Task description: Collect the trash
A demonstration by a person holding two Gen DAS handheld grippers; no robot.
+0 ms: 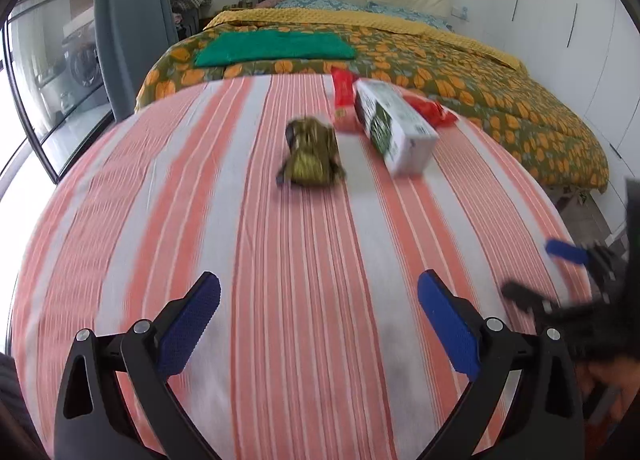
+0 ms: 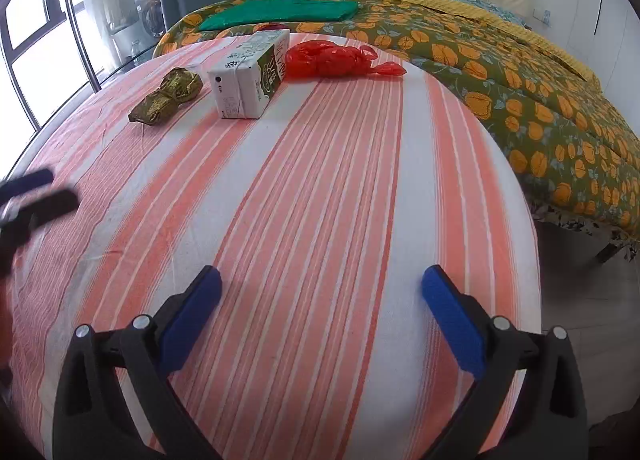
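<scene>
Across the round table (image 2: 320, 188), draped in a cloth of orange and white stripes, I see three pieces of trash bunched at the far side: a crumpled gold wrapper (image 2: 167, 96), a white and green carton (image 2: 250, 74) lying on its side just right of it, and a knotted red plastic bag (image 2: 332, 58) right of the carton. Beyond the table stands a bed (image 2: 520, 72) with an orange-flowered quilt, a folded green cloth (image 2: 280, 12) on it and a cream headboard behind. A grey-blue curtain (image 1: 132, 20) hangs by the window on the left, and white cupboard doors line the right wall.

My right gripper (image 2: 322, 292) hangs over the near part of the cloth, tilted downward, its blue pads spread wide with only striped fabric between them. My left gripper (image 1: 320, 296) has the same pose, jaws wide apart and holding nothing, well short of the wrapper (image 1: 310, 154).

From the left wrist, which is blurred, the carton (image 1: 394, 126) points toward me and a flat red packet (image 1: 344, 100) shows behind its left side, which the right wrist barely catches; the bag (image 1: 430, 110) is mostly hidden behind the carton. That view also catches the right gripper at its right edge, smeared. The right wrist is sharp, shows the whole bag, and catches the left gripper's tip as a dark blur at its left edge.
</scene>
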